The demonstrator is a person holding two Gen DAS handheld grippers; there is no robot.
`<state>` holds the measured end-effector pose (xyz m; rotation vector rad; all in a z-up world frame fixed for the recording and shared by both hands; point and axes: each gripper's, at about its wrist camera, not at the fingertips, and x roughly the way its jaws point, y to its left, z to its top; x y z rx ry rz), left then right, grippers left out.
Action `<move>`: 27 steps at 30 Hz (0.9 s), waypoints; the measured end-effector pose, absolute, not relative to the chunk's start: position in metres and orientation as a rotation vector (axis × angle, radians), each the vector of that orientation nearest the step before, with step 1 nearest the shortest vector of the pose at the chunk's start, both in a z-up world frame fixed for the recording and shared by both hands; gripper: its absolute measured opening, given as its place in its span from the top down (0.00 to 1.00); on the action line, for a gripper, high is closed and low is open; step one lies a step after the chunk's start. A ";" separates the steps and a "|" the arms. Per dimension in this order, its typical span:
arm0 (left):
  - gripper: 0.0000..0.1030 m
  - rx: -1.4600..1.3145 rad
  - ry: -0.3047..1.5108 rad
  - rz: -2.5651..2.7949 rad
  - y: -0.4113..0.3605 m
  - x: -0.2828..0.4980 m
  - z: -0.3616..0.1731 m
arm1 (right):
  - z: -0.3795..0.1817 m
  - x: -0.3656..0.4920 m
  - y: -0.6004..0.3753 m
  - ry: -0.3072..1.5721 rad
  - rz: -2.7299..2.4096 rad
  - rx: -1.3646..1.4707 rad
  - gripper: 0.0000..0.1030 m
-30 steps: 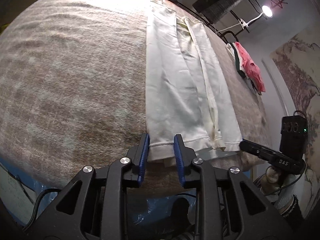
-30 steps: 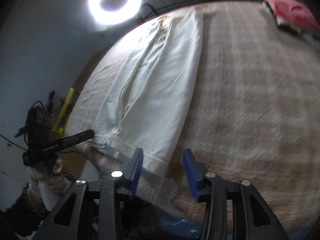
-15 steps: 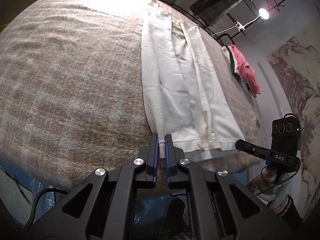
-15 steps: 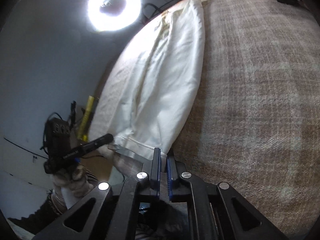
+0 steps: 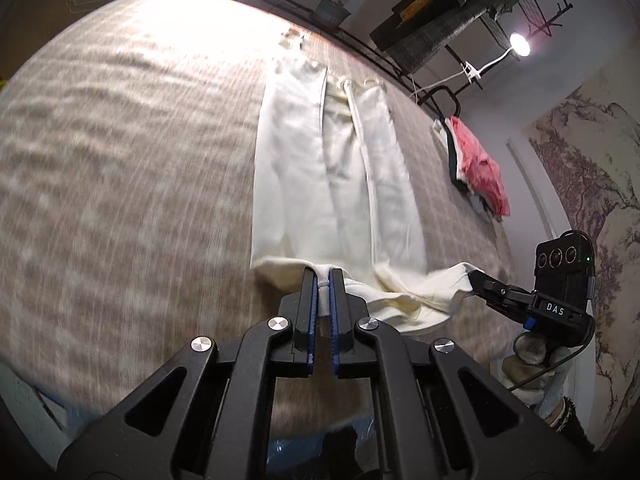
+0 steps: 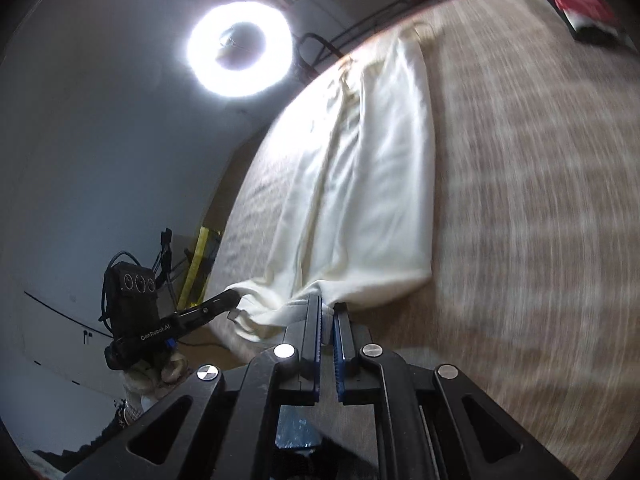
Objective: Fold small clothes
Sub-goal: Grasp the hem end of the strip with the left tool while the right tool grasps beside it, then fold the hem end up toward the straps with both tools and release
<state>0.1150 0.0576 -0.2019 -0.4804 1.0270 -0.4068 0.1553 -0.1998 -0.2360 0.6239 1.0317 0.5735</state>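
Note:
A pair of cream trousers (image 5: 336, 184) lies lengthwise on the brown woven table cover (image 5: 120, 184), waistband at the far end. My left gripper (image 5: 322, 276) is shut on the near hem's left corner, which is lifted off the cover. In the same view the right gripper (image 5: 474, 280) pinches the hem's other corner. In the right wrist view the trousers (image 6: 372, 184) stretch away from my right gripper (image 6: 328, 304), shut on the cuff. The left gripper (image 6: 234, 298) shows at the left there, holding its corner. The hem sags between the two grips.
A stack of folded clothes with a pink garment (image 5: 478, 164) on top sits at the far right of the table. A ring light (image 6: 240, 50) glares behind the far-left edge. A small lamp (image 5: 520, 45) and racks stand beyond the table.
Both grippers closed on the hem corners, then lifted them and carried them toward the waistband, bunching the near end. The views are now motion-blurred.

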 end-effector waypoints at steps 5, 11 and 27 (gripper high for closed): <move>0.97 -0.469 1.000 -0.394 0.055 0.140 -0.195 | -0.230 0.180 -0.200 1.005 0.557 0.617 0.98; 0.97 -0.469 1.010 -0.367 0.055 0.166 -0.204 | -0.239 0.202 -0.206 1.006 0.512 0.620 0.98; 0.97 -0.412 0.982 -0.313 0.045 0.201 -0.217 | -0.250 0.234 -0.212 1.034 0.463 0.619 0.98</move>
